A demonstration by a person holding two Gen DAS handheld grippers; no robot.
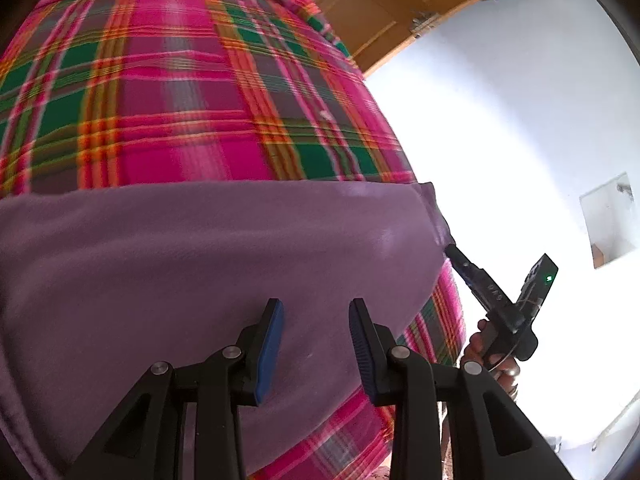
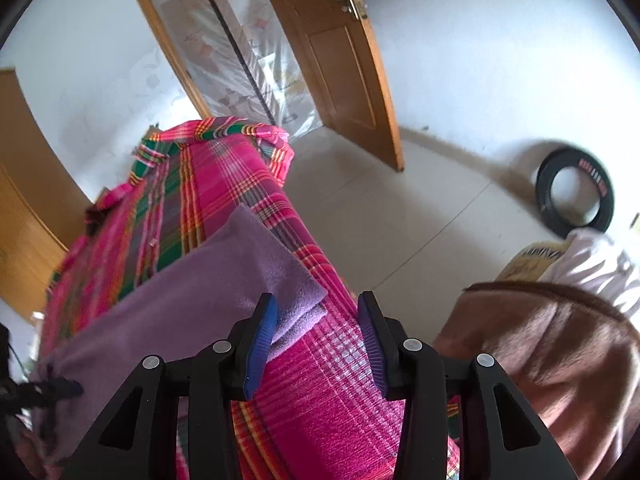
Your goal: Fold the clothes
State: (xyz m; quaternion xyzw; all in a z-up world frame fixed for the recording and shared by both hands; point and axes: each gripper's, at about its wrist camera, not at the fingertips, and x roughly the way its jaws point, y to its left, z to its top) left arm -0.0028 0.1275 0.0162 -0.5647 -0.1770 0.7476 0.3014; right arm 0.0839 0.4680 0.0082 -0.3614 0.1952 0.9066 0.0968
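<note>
Your purple fleece garment (image 2: 224,280) lies folded across the pink plaid cloth (image 2: 320,380); left gripper (image 1: 316,344) and right gripper (image 2: 316,340) both released; tiled floor (image 2: 400,220), wooden door (image 2: 340,60) beyond.

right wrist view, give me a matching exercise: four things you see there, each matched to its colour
Things:
1. fleece garment
2. bed cover
3. door
4. ring by the wall

Colours:
A. black
B. purple
C. wood brown
D. pink plaid

Pairs: 1-B, 2-D, 3-C, 4-A
</note>
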